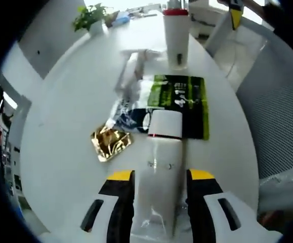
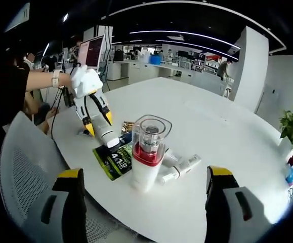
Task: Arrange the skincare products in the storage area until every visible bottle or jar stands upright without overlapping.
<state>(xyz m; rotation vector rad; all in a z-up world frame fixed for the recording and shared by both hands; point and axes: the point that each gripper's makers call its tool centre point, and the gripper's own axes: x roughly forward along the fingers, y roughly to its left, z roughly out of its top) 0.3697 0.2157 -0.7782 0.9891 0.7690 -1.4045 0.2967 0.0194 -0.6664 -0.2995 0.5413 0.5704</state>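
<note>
White round surface (image 2: 227, 147) | left gripper (image 1: 159, 174) fingers clamp white bottle (image 1: 161, 152) | right gripper (image 2: 143, 174) fingers wide, near clear-capped bottle (image 2: 147, 154)

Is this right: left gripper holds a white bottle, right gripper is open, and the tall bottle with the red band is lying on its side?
Not quite. In the right gripper view the tall bottle with the red band stands upright on the white table. The rest holds: the left gripper holds a white bottle, and the right gripper is open.
</note>
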